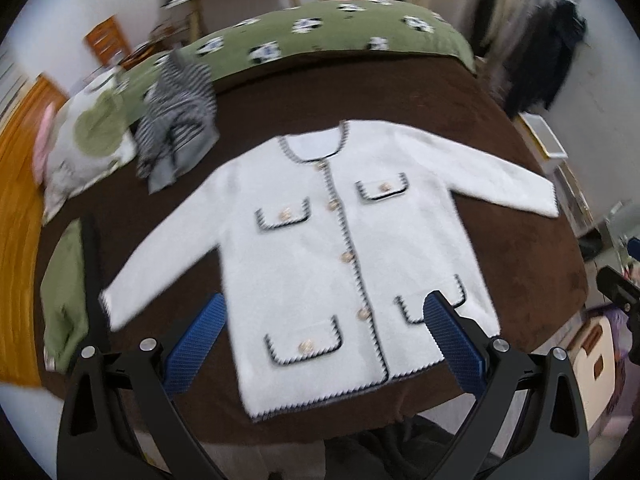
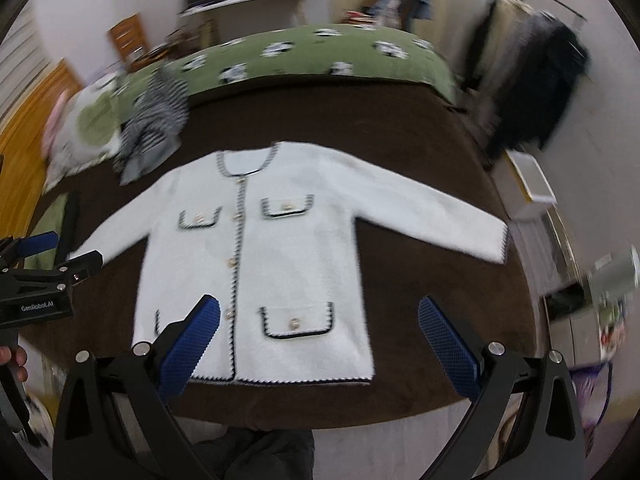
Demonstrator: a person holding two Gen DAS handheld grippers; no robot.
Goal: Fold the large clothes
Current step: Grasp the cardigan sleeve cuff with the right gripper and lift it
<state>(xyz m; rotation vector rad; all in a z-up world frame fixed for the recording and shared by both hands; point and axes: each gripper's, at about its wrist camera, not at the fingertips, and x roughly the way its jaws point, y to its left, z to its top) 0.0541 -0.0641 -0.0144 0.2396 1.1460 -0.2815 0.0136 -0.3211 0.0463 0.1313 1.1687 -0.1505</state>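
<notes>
A white cardigan (image 1: 320, 224) with dark trim, gold buttons and several pockets lies flat, face up, on the brown bed cover (image 1: 360, 96), sleeves spread to both sides. It also shows in the right wrist view (image 2: 288, 248). My left gripper (image 1: 324, 312) is open and empty, held above the cardigan's hem. My right gripper (image 2: 320, 316) is open and empty, above the hem near the lower right pocket. The left gripper (image 2: 60, 248) shows at the left edge of the right wrist view.
A striped garment (image 1: 176, 120) lies at the cover's far left. A green folded item (image 1: 64, 292) sits at the near left. A green flowered quilt (image 1: 320, 28) lies at the far end, pillows (image 1: 84, 140) at the left. A clothes rack (image 1: 536, 40) stands at the right.
</notes>
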